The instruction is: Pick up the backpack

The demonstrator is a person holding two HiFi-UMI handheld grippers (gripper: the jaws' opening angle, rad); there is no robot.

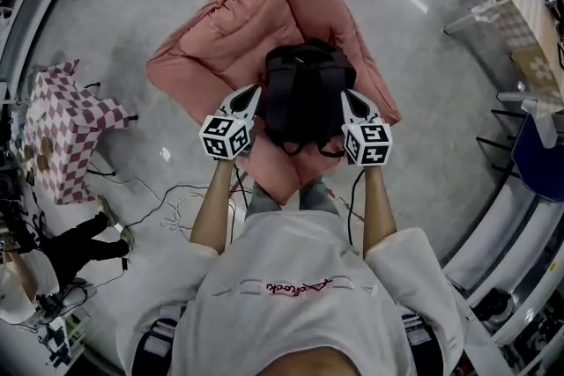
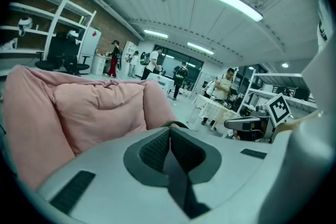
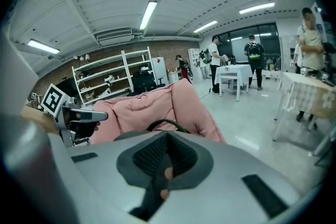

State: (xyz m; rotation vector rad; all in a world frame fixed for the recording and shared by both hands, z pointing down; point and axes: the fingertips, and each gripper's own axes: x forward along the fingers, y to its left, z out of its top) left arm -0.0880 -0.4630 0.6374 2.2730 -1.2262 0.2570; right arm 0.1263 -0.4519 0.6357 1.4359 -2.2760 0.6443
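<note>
A black backpack [image 1: 304, 92] lies on a pink cushioned seat [image 1: 220, 31] on the floor in front of me. My left gripper [image 1: 250, 96] is at the pack's left side and my right gripper [image 1: 352, 100] at its right side, both close beside it. In the left gripper view the jaws [image 2: 169, 131] are shut with the pads meeting and nothing between them; a dark loop of the backpack [image 2: 176, 124] shows just beyond the tips. In the right gripper view the jaws [image 3: 167, 136] are likewise shut and empty, with the backpack's top loop [image 3: 163, 123] beyond them.
A stand draped in checked cloth [image 1: 62, 132] is at the left, with loose cables [image 1: 167, 207] on the floor near my feet. Tables with checked cloths [image 1: 520, 4] and a blue chair [image 1: 538, 150] stand at the right. Several people [image 2: 226, 84] are far off.
</note>
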